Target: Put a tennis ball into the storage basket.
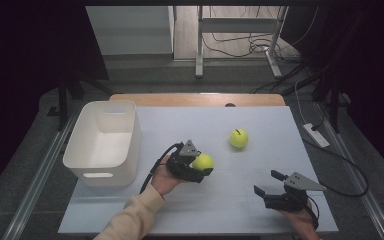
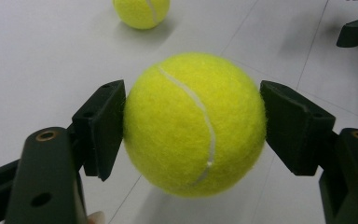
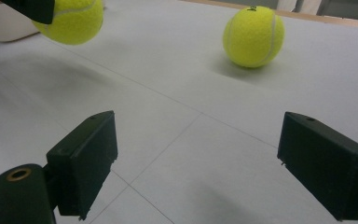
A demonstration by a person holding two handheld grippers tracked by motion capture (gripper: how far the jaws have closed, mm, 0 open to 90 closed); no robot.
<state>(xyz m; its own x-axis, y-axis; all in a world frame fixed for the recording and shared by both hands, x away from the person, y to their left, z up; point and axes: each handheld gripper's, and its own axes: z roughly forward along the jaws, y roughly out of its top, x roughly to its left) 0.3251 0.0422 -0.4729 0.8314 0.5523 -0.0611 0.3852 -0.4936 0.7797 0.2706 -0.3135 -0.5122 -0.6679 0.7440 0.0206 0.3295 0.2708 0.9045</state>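
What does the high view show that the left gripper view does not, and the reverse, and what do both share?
High view alone: the white bin at the table's left side, and the left gripper seen from outside. Left gripper view alone: the white seam on the held tennis ball, both pads touching it. Both share: that ball, the second tennis ball and the open right gripper.
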